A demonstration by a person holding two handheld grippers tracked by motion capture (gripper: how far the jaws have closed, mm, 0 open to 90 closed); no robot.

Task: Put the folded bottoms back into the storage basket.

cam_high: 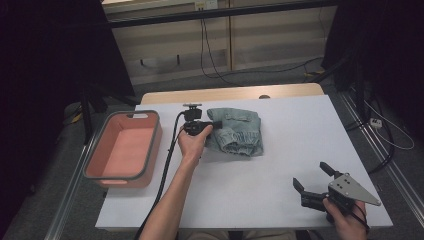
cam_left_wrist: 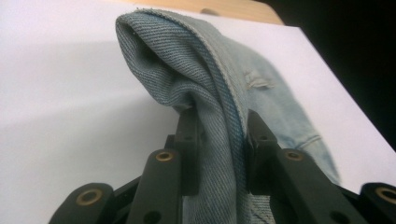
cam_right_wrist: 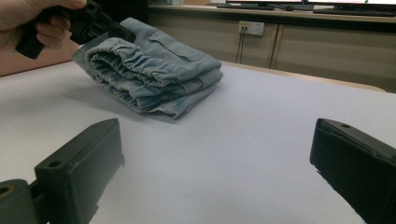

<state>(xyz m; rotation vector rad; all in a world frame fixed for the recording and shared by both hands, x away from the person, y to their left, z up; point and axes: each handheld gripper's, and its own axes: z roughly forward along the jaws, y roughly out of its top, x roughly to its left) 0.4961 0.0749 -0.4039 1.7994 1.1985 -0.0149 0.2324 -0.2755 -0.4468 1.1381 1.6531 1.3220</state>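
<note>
1. A salmon-pink rectangular plastic tub with a grey rim [cam_high: 102,150] stands at the left edge of the white-topped bench [cam_high: 280,150], partly overhanging that edge.
2. Just right of the tub, the person's left hand [cam_high: 192,142] holds the left gripper [cam_high: 212,125], whose black cable [cam_high: 167,160] trails back along the forearm.
3. The left gripper's jaws are pinched on a fold of the folded light-blue denim garment with an elastic waistband [cam_high: 235,131]. In the left gripper view the cloth [cam_left_wrist: 205,93] is squeezed between the two black jaws and arches up above them.
4. The garment lies on the bench near its middle, toward the far side, well apart from the tub. In the right gripper view its gathered waistband edge [cam_right_wrist: 149,77] is raised off the bench at the left gripper's end, and the rest rests flat.
5. At the near right of the bench, the right hand [cam_high: 347,217] holds the right gripper [cam_high: 312,176], topped by a grey three-cornered plate [cam_high: 352,189].
6. The right gripper's jaws stand wide apart with nothing between them, well clear of the garment.
</note>
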